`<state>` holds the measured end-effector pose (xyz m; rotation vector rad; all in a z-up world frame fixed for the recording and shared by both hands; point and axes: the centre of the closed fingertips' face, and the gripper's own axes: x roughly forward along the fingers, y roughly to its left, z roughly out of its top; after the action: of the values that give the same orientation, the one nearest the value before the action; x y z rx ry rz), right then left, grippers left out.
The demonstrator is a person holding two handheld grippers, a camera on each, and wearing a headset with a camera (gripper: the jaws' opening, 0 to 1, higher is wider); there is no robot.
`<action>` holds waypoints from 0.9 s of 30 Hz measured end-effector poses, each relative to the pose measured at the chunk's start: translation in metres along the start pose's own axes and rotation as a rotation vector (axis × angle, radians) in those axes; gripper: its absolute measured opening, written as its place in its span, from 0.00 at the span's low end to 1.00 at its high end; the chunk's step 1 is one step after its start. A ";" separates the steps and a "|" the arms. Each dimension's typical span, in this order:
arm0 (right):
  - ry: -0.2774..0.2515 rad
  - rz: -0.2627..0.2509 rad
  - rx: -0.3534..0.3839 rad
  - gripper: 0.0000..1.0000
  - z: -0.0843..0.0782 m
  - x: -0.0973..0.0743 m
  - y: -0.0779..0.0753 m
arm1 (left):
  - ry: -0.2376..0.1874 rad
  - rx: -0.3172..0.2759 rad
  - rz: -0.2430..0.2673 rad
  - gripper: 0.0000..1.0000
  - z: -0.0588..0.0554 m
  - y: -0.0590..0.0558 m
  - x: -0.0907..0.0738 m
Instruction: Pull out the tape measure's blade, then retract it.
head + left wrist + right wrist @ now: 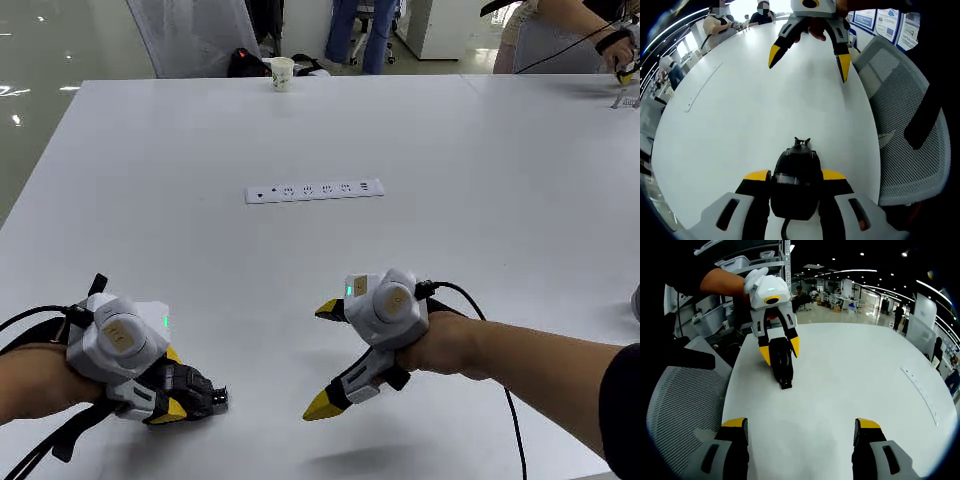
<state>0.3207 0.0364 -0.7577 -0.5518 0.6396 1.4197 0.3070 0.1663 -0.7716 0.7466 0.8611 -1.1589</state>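
Observation:
A black tape measure [796, 182] sits between the yellow-tipped fingers of my left gripper [180, 395], which is shut on it at the table's near left. The tape's small end tab [801, 142] points toward the other gripper, and no blade is drawn out. From the right gripper view the tape measure [782, 365] rests on the table in the left gripper [780, 347]. My right gripper [322, 358] hovers wide open near the table's front centre, about a hand's width from the tape. The right gripper [807, 52] faces me in the left gripper view.
A white power strip [314, 190] lies at the middle of the white table [450, 200]. A paper cup [282, 72] stands at the far edge. Another person works at the far right corner [615, 45]. A grey mesh chair [905, 135] stands beside the table.

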 end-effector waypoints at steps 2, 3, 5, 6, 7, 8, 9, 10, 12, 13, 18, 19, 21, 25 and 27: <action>0.013 0.004 -0.004 0.86 -0.003 0.008 0.003 | -0.008 0.005 0.004 0.32 0.000 -0.001 0.000; 0.016 0.005 -0.001 0.86 -0.003 0.011 0.003 | -0.011 0.003 0.004 0.32 0.000 -0.001 -0.001; 0.016 0.016 0.013 0.85 -0.002 0.017 0.005 | -0.019 0.001 0.002 0.32 0.000 -0.001 0.000; 0.016 0.019 0.014 0.84 0.000 0.019 0.006 | -0.018 0.003 0.001 0.32 0.000 -0.001 0.000; 0.019 0.021 0.012 0.83 0.001 0.023 0.007 | -0.013 0.010 -0.002 0.32 0.000 -0.002 0.000; 0.020 0.024 0.009 0.83 0.003 0.025 0.008 | -0.009 0.012 -0.004 0.31 0.000 -0.002 0.000; 0.019 0.030 0.003 0.82 0.005 0.027 0.008 | -0.005 0.018 -0.007 0.31 -0.001 -0.002 0.000; 0.017 0.031 -0.003 0.81 0.008 0.031 0.009 | -0.002 0.027 -0.010 0.31 -0.001 -0.002 0.000; 0.008 0.035 -0.004 0.79 0.012 0.037 0.010 | 0.001 0.023 -0.011 0.31 -0.001 -0.003 0.001; 0.010 0.036 -0.003 0.77 0.012 0.040 0.010 | 0.004 0.024 -0.011 0.31 -0.001 -0.003 0.001; 0.036 0.060 -0.023 0.72 0.011 0.054 0.020 | 0.008 0.018 0.001 0.31 -0.001 -0.002 0.001; 0.035 0.067 -0.027 0.71 0.011 0.055 0.022 | 0.006 0.017 0.002 0.31 -0.001 -0.002 0.001; 0.035 0.073 -0.023 0.70 0.013 0.057 0.022 | 0.002 0.012 0.005 0.31 -0.001 -0.002 0.001; 0.035 0.075 -0.019 0.67 0.014 0.061 0.019 | -0.001 0.006 0.001 0.31 -0.001 -0.002 0.001; 0.029 0.071 -0.017 0.65 0.018 0.063 0.018 | 0.003 0.006 0.001 0.31 -0.001 -0.002 0.001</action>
<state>0.3063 0.0952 -0.7886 -0.5688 0.6763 1.4875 0.3050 0.1663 -0.7732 0.7537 0.8596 -1.1608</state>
